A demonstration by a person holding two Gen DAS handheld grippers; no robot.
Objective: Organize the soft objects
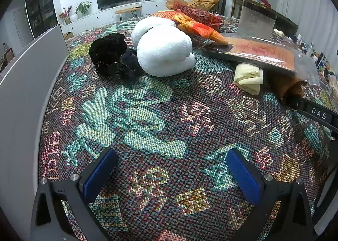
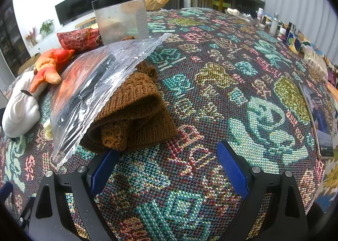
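Both tools wide open, holding nothing.
The left tool hovers over bare patterned bench; the right tool's left pad touches the brown knit.

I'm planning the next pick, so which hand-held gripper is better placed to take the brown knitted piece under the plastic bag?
Probably the right hand-held gripper: it is open, with the brown knitted piece just ahead of its fingers. The left hand-held gripper, also open, sees that piece far off to its right, partly under the plastic bag.
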